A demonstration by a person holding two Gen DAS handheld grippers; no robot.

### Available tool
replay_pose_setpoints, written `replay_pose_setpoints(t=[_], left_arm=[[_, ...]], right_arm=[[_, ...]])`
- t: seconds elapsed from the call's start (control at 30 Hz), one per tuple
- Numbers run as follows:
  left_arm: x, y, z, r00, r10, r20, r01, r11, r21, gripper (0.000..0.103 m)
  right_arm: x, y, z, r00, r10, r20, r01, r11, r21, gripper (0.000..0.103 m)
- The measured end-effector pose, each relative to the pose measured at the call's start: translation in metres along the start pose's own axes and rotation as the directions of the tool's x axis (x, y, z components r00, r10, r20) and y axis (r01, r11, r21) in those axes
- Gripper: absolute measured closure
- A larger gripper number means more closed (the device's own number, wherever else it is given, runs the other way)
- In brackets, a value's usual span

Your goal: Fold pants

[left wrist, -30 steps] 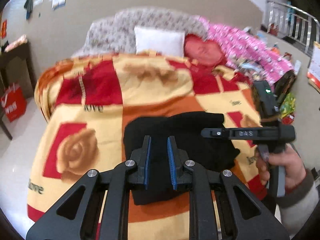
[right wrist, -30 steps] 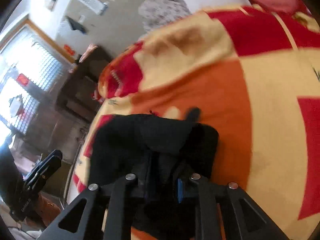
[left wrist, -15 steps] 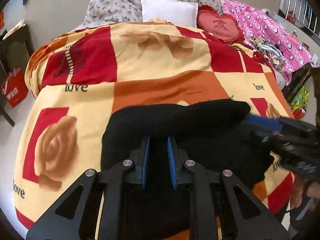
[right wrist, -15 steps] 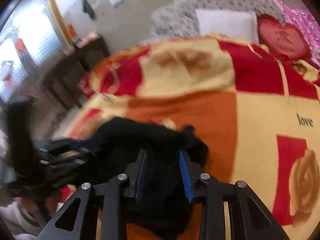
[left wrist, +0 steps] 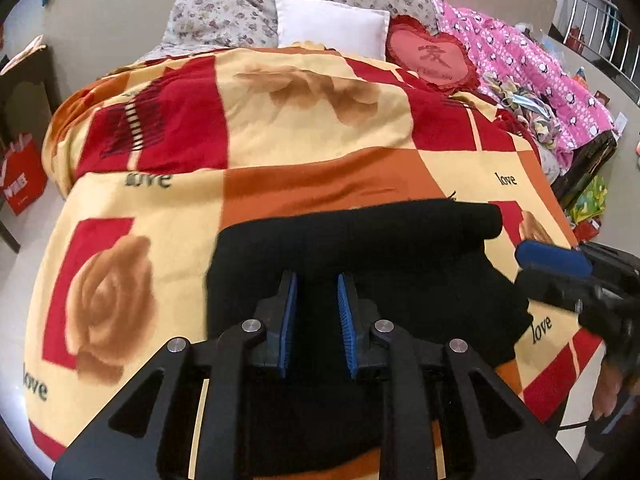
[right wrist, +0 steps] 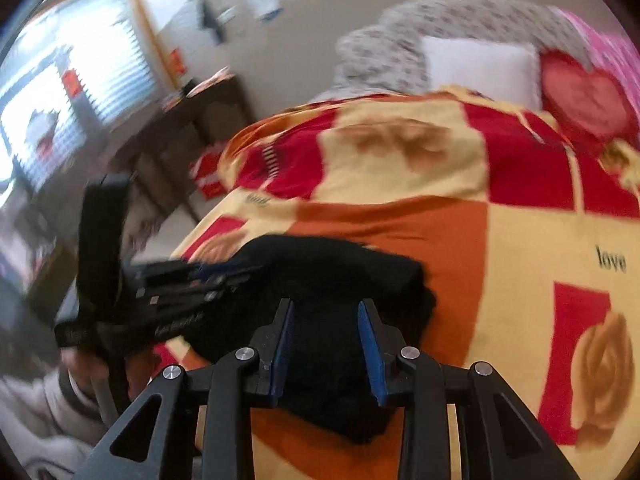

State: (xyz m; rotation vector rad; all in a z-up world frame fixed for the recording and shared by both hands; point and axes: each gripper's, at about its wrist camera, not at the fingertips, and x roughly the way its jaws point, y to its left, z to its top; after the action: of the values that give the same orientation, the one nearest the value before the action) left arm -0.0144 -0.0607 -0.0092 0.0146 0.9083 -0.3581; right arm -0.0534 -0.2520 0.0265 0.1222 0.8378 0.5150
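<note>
The black pants lie folded in a compact bundle near the front edge of the bed; they also show in the right wrist view. My left gripper is open and empty, its blue pads hovering over the bundle's near part. My right gripper is open and empty above the bundle's right end. In the left wrist view the right gripper reaches in from the right, beside the pants. In the right wrist view the left gripper is blurred at the bundle's left side.
The bed is covered by a red, orange and yellow rose blanket. A white pillow, a red heart cushion and a pink quilt lie at the head. A dark table and a red bag stand left of the bed.
My right gripper let go of the pants and opened wider, backing off the bundle. The left gripper moved closer over the pants. The bundle now lies flat on the blanket.
</note>
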Motion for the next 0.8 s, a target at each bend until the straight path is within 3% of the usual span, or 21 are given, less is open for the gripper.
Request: replay_pose_setpoints(t=[0.07, 0.13, 0.23, 0.43, 0.53, 0.63, 0.8], left_arm=[[-0.007, 0.004, -0.004, 1.000, 0.006, 0.011, -0.006, 1.000, -0.009, 0.084], [-0.010, 0.008, -0.006, 1.000, 0.004, 0.010, -0.004, 1.000, -0.022, 0.084], [-0.012, 0.014, -0.012, 1.000, 0.002, -0.006, -0.002, 0.999, -0.037, 0.084], [-0.021, 0.016, -0.014, 1.000, 0.014, 0.014, -0.014, 0.999, -0.032, 0.081], [-0.018, 0.016, -0.011, 1.000, 0.023, 0.006, -0.023, 0.999, -0.041, 0.081], [-0.015, 0.014, -0.007, 0.999, 0.049, 0.009, -0.049, 0.998, -0.043, 0.081], [-0.002, 0.014, -0.003, 0.998, 0.068, -0.012, -0.069, 0.996, -0.058, 0.081]], right_arm=[[0.010, 0.014, -0.002, 1.000, -0.001, -0.023, -0.001, 0.999, -0.051, 0.072], [0.025, 0.017, -0.007, 0.996, -0.052, -0.069, 0.048, 0.997, -0.067, 0.072], [0.042, 0.008, -0.026, 0.984, -0.060, -0.170, 0.056, 0.998, -0.026, 0.072], [0.028, 0.001, -0.044, 0.987, -0.015, -0.160, 0.017, 1.000, 0.009, 0.072], [0.019, 0.003, -0.034, 0.992, -0.023, -0.123, 0.025, 1.000, 0.015, 0.071], [0.010, 0.009, -0.018, 0.999, -0.040, -0.034, 0.040, 0.999, -0.003, 0.069], [0.030, 0.008, 0.006, 0.998, -0.066, 0.022, 0.066, 0.998, 0.023, 0.069]])
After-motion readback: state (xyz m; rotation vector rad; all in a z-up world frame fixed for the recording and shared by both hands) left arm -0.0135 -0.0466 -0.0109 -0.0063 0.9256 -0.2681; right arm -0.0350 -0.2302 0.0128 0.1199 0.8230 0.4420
